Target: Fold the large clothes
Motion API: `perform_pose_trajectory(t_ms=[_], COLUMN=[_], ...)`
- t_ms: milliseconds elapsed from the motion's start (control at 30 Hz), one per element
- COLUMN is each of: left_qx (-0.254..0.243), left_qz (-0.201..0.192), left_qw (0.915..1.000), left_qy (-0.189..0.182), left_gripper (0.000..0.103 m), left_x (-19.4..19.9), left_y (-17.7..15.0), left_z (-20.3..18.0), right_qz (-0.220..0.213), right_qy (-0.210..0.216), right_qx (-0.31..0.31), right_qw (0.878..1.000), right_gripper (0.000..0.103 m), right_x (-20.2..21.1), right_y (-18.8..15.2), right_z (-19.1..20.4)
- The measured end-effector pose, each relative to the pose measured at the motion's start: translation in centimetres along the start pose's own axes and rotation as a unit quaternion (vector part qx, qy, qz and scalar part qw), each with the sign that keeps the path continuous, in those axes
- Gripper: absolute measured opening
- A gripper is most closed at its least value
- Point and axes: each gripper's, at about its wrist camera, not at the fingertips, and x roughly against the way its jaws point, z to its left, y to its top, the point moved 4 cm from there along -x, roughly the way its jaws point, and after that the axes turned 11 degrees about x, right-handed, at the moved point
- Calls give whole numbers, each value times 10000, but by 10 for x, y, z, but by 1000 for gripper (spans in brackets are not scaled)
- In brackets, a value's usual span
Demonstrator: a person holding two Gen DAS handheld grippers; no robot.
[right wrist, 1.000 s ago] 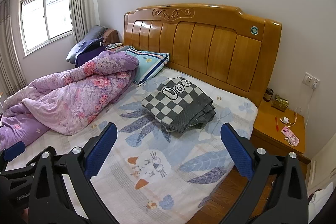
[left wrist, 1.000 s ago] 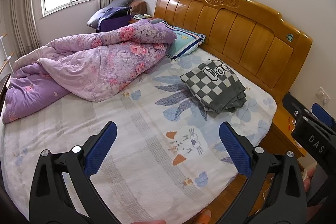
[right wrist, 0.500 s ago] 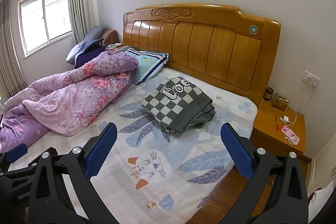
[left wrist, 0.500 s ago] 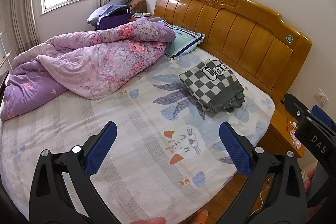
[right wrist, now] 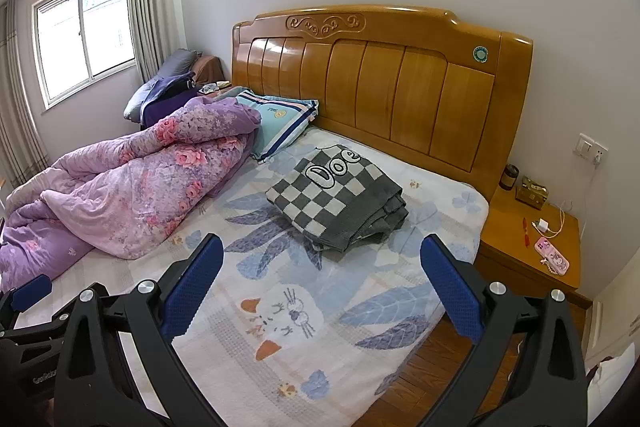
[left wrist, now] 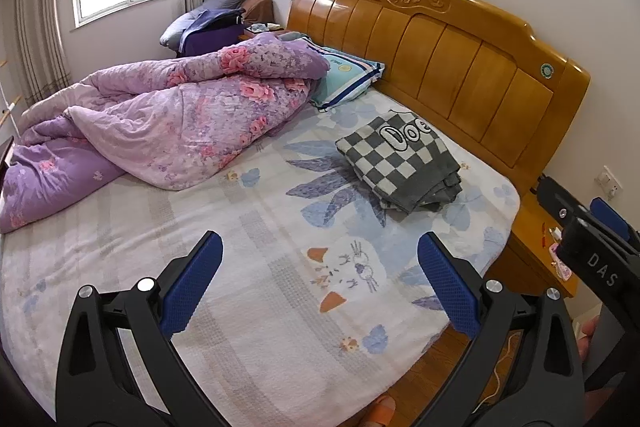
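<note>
Over by the headboard: that's where the checkered sweater [right wrist: 334, 197] sits, on the bed [right wrist: 304, 347], right-hand side of the mattress, near the pillow [right wrist: 280, 123] but not touching it as far as I can see.
Sweater state: already a neat squarish bundle, layers stacked, the "Doe" patch facing up. Looks folded to me, edges a bit loose at the near corner.
Left tongs [left wrist: 320, 291]: spread wide apart, nothing between them, hanging over the near part of the bed, well away from the sweater [left wrist: 398, 163].
Right tongs [right wrist: 322, 291]: same deal, wide apart and empty, pointed roughly at the bundle but well short of it.
What's done: my read is the folding of this piece is basically finished and it's been set down.
What's left: maybe squaring up that loose corner, or moving on to another garment. No other unfolded clothes on the sheet that I can spot.
Other stuff: big purple floral quilt [left wrist: 172, 115] heaped on the left half of the bed, rumpled, not part of this as far as I can tell. Phone [right wrist: 552, 255] and charger on the nightstand [right wrist: 504, 239].
</note>
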Motion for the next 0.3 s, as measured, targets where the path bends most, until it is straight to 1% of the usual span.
perform_pose_trajectory(t_ms=[100,300], left_qx=[-20,-68], left_qz=[121,148], left_qw=[9999,9999], left_qy=[-101,-54], left_gripper=[98,98], left_x=[-5,-9], left_y=[0,-1], left_z=[-3,-3], right_qz=[21,120], right_qy=[10,26], right_qx=[0,33], right_qw=[10000,9999], right_gripper=[95,95], right_x=[-1,-7], right_y=[0,1], right_z=[-1,-2])
